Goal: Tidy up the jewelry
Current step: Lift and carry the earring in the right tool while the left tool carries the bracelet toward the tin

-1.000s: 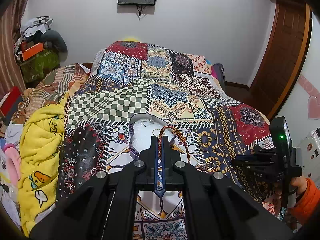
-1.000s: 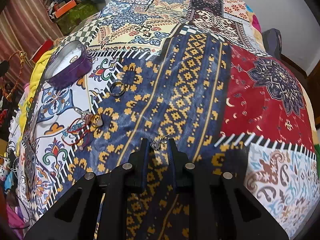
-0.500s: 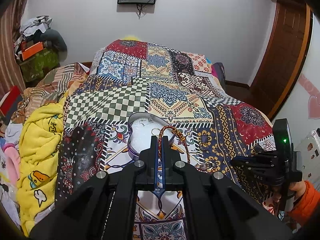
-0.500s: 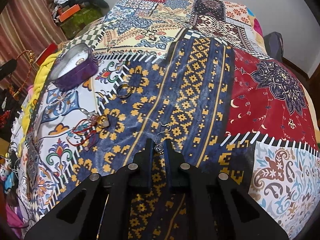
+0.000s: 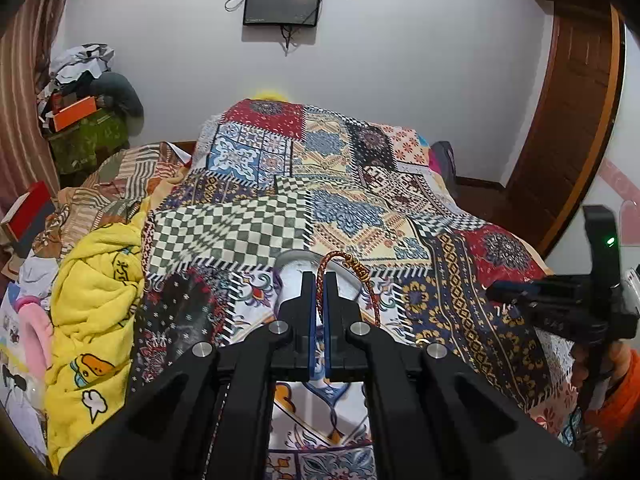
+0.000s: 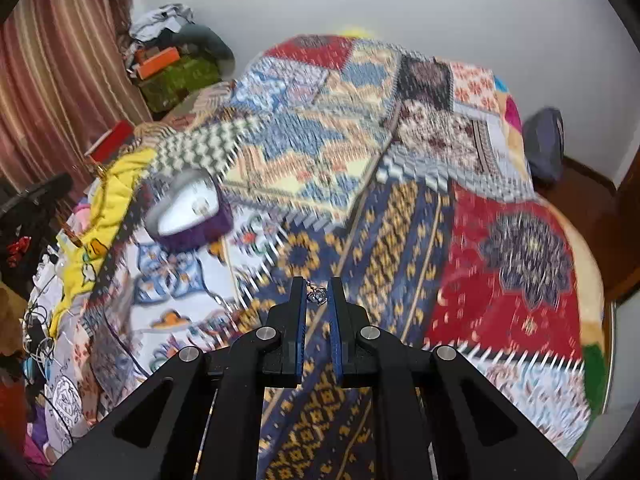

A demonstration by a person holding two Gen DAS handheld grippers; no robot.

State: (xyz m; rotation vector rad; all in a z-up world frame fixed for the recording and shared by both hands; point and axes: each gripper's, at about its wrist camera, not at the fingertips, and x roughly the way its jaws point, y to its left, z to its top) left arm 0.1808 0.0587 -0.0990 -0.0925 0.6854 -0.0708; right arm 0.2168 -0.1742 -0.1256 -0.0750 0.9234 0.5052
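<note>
A bed [image 5: 248,232] under a patchwork quilt is shown, bearing a purple heart-shaped jewelry box [image 6: 188,212]. In the right wrist view the box lies at about ten o'clock from the right tool [image 6: 318,298], well apart. The left tool [image 5: 319,292] is nearer, with the box just beyond its tips at twelve o'clock. The left tool is closed upon a red-and-gold beaded bracelet [image 5: 352,268], its loop arching toward two o'clock. A small silver earring [image 6: 317,295] is held between the nearly closed right jaws.
</note>
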